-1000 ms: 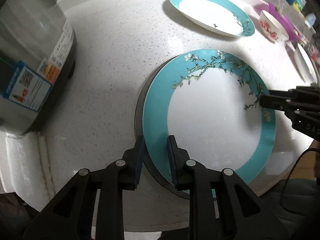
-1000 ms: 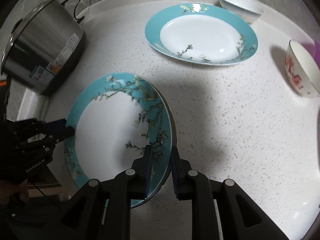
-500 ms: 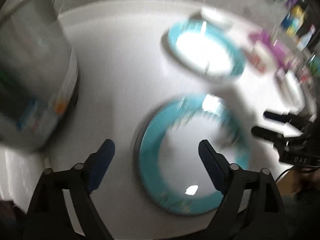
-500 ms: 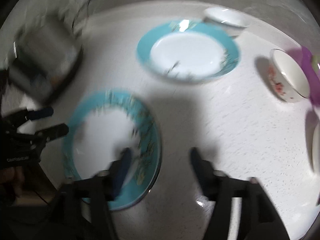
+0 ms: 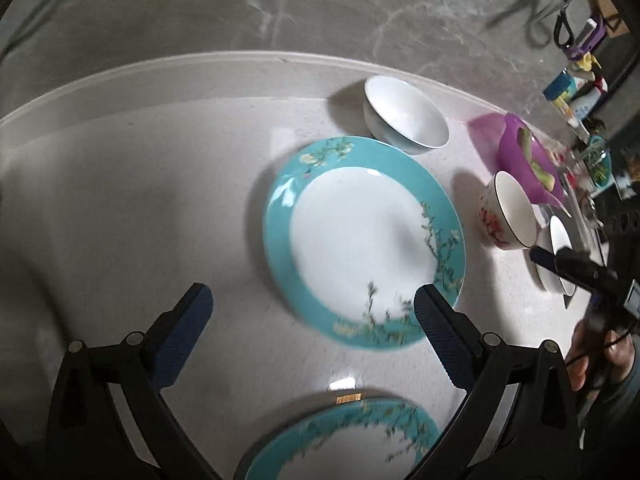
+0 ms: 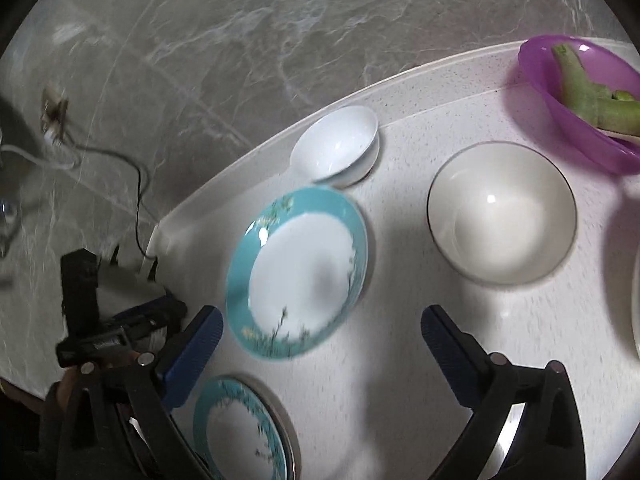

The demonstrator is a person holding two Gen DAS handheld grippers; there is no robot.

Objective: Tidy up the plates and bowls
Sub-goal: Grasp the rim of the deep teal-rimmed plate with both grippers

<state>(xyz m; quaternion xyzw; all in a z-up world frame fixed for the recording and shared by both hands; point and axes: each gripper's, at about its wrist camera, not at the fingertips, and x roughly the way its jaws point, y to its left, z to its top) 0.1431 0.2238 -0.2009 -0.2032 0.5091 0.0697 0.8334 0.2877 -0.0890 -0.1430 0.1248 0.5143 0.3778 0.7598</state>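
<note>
Left wrist | white speckled counter [image 5: 120, 220] | grey marble wall [image 5: 280, 8]

Bare counter [image 6: 400, 360] lies open between the teal plate [image 6: 298, 280] and cream bowl [image 6: 502, 212]. Behind, the white bowl [image 6: 340, 144] (touching the plate's rim) blocks the wall side.

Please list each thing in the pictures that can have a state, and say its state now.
Left gripper: opening, nothing between its fingers.
Right gripper: opening, nothing held.
Far teal-rimmed porcelain plate: flat on the counter, empty.
Near teal-rimmed plate: lying released.
Plain white bowl: upright, empty.
Red-flowered bowl: upright, empty.
Purple plastic bowl: holds green vegetable.
</note>
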